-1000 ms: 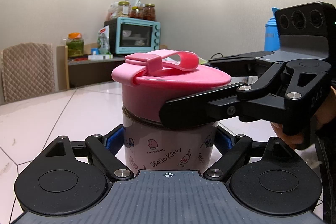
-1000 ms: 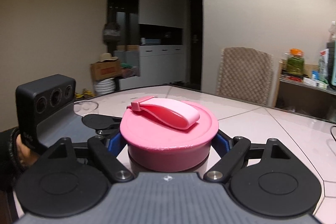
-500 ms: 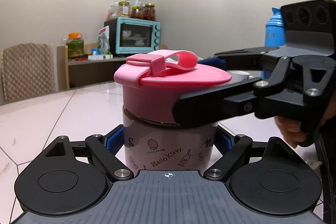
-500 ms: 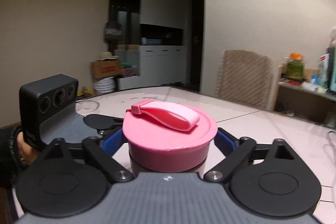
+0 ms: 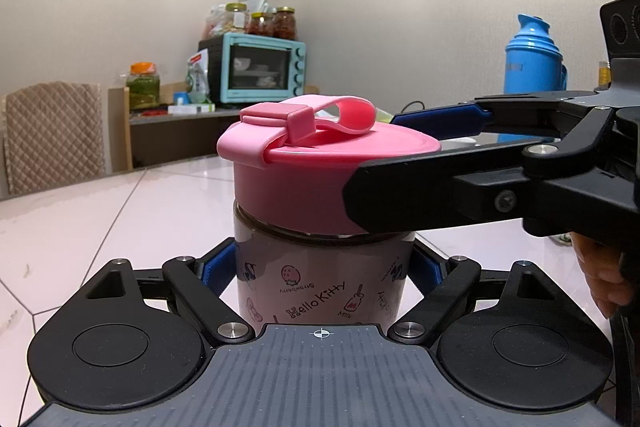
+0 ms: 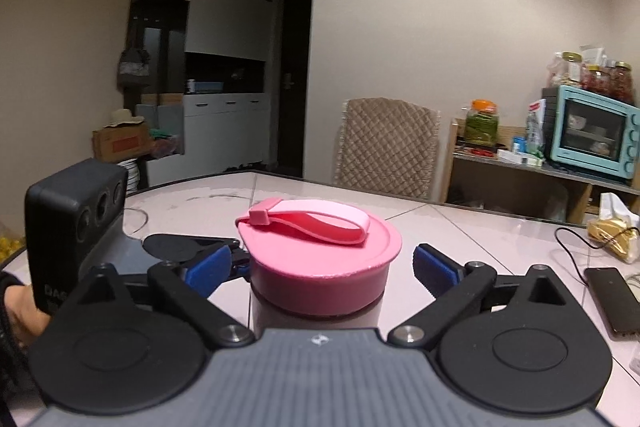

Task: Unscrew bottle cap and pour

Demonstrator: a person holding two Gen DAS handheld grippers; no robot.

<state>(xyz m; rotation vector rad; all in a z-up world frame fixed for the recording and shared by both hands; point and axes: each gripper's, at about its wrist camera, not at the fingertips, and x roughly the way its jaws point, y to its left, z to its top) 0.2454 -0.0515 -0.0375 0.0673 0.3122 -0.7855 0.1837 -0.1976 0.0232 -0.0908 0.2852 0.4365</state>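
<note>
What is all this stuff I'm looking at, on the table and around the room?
Bottle: one, white with cartoon print, on the table, near.
Cap: one, pink with a strap, on the bottle.
Table: one, pale tiled top.
Toaster oven: one, teal, on a shelf by the wall.
Jars: about four, on the oven.
Green jar: one, orange lid, left of the oven.
Flask: one, blue, far right.
Chair: one, beige quilted, behind the table.
Phone: one, dark, on the table's right.
Cabinet: one, white, far corner.
Left tongs: black, blue pads, clamped on the bottle.
Right tongs: black, open either side of the cap, pads clear.
</note>
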